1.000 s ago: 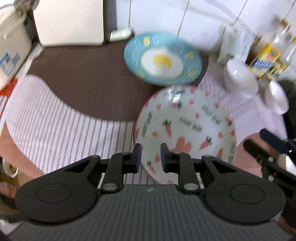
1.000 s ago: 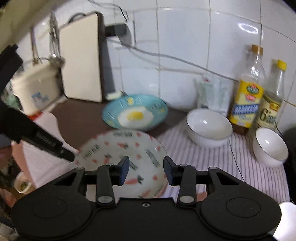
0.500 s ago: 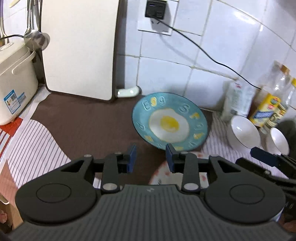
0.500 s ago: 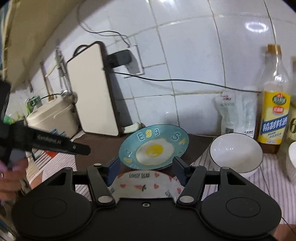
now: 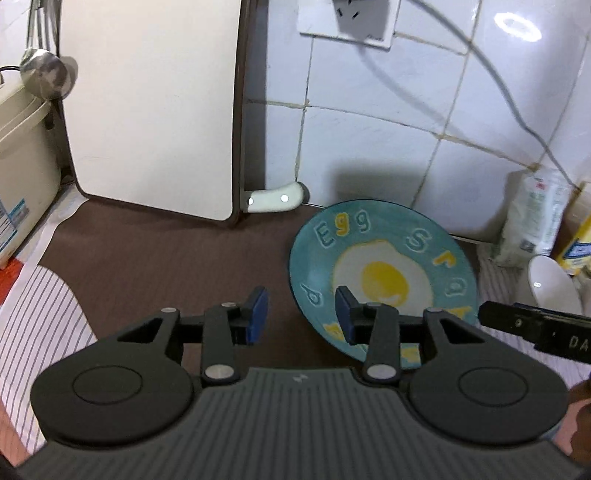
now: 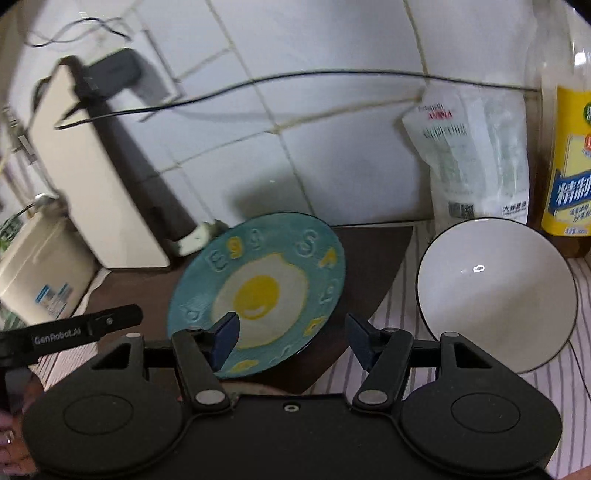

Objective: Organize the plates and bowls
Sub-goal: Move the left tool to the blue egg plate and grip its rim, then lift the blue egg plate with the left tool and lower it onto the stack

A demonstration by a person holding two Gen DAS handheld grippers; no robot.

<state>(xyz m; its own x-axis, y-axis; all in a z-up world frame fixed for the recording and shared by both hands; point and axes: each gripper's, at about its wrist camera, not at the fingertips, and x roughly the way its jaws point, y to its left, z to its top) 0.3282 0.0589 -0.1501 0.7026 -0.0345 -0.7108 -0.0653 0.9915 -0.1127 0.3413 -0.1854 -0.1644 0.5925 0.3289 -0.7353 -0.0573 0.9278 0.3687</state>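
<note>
Both grippers are hanging over the counter, angled down at the teal egg plate (image 5: pixel 384 266), and that plate is our landmark. The left gripper (image 5: pixel 301 319) is opening its jaws right now, with nothing between them but the plate's near-left rim showing in the gap below; it is gripping nothing. The right gripper (image 6: pixel 291 341) is standing well open and empty, its blue pads framing the plate's near edge from above.

The plate is lying flat on a dark brown mat (image 5: pixel 166 266), fried egg printed at its centre. Striped cloth (image 5: pixel 40 314) is covering the counter to the left of the plate, beyond the mat's curved edge, and again to its right, where a white bowl (image 6: pixel 495 295) is sitting just beside it, upright and empty.

Behind the bowl, right of the plate, a white pouch (image 6: pixel 469 162) and a yellow-labelled bottle (image 6: pixel 569 147) are standing against the wall. Behind and left of the plate, a pale cutting board (image 5: pixel 155 107) is leaning on the white tiled wall (image 5: pixel 406 140), a knife handle (image 5: pixel 273 197) poking out at its foot. Farther left a beige appliance (image 5: pixel 22 170) is waiting, a ladle (image 5: pixel 48 74) hanging above it. A socket (image 5: pixel 351 18) with a dark cable is sitting high on the wall above the plate
</note>
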